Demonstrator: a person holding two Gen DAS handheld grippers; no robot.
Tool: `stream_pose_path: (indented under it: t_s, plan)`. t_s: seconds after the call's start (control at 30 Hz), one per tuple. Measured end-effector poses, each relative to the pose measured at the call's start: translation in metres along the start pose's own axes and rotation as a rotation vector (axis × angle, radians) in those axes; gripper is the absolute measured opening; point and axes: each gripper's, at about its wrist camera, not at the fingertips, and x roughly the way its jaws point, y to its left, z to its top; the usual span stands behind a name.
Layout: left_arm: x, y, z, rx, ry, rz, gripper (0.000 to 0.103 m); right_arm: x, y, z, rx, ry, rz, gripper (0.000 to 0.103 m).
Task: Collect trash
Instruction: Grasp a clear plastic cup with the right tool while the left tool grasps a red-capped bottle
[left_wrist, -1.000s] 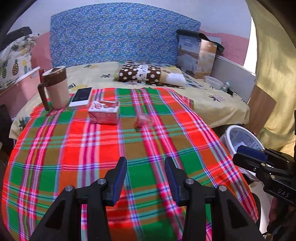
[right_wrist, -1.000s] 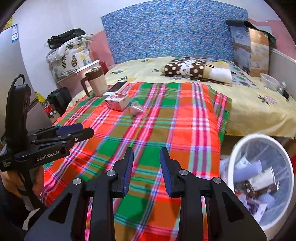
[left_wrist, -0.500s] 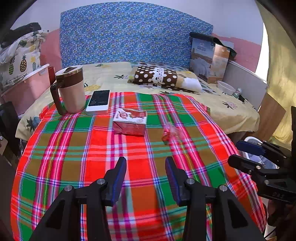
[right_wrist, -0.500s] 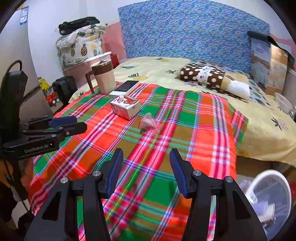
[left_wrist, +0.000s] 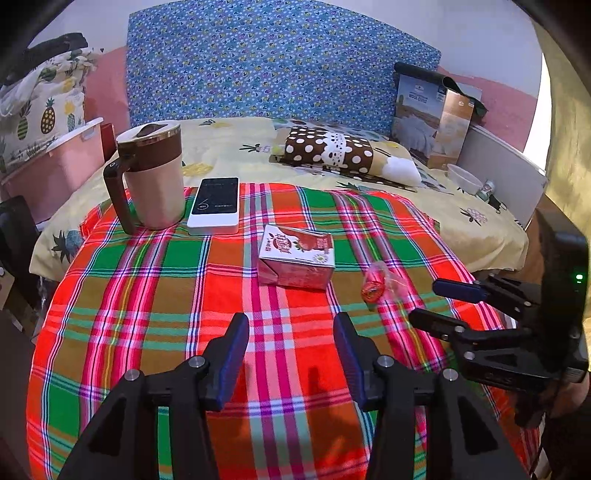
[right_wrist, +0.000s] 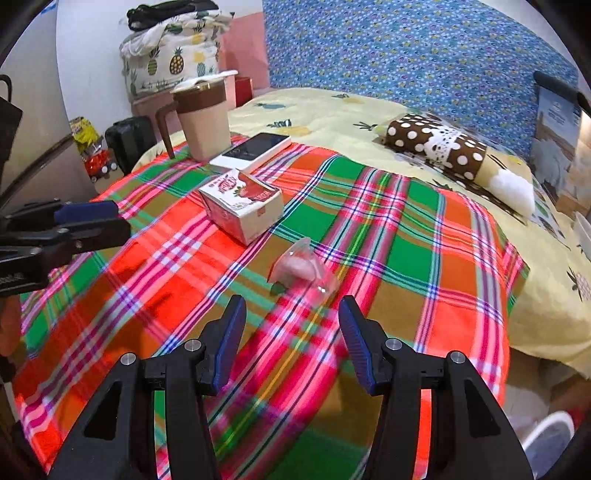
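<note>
1. With both claws hovering above the red, green and pink plaid cloth (left_wrist: 155, 291), neither holds anything: the left gripper (left_wrist: 291, 325) has its jaws spreading apart at this moment with only bare cloth between them; the right gripper (right_wrist: 291, 314) has its jaws parted wide, nothing pinched.
2. Just ahead of the right gripper's blue-padded fingers (right_wrist: 231, 332) lies the crumpled clear plastic wrapper with red and pink inside (right_wrist: 301, 269), flat on the cloth, not between the pads. Contents are blurred; can't tell what it wrapped.
3. In the left wrist view the same wrapper (left_wrist: 376, 282) sits right of the carton and close to the right gripper's tips.
4. Next out: the small red-and-white cardboard drink carton (left_wrist: 295, 260), lying on its side, mid-cloth, near the wrapper but apart from it.
5. Beyond the carton: a white slab device with a black face (left_wrist: 215, 205), flat on the cloth, just beside a beige lidded mug with a brown band and handle (left_wrist: 153, 177), upright.
6. Far end: a brown polka-dot pillow (left_wrist: 332, 153) on the yellow pineapple-print bedsheet (left_wrist: 229, 144), then the blue floral headboard (left_wrist: 266, 62).
7. White bin rim (right_wrist: 550, 432) at the lower right corner of the right wrist view, below the cloth edge.
</note>
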Motion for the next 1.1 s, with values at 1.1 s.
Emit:
stream_pose_path:
  t_s: [1.1]
  plan:
    - [0.026, 0.029, 0.007, -0.069, 0.030, -0.023, 0.054, 0.031, 0.006, 0.024, -0.228, 0.074, 0.283, 0.055]
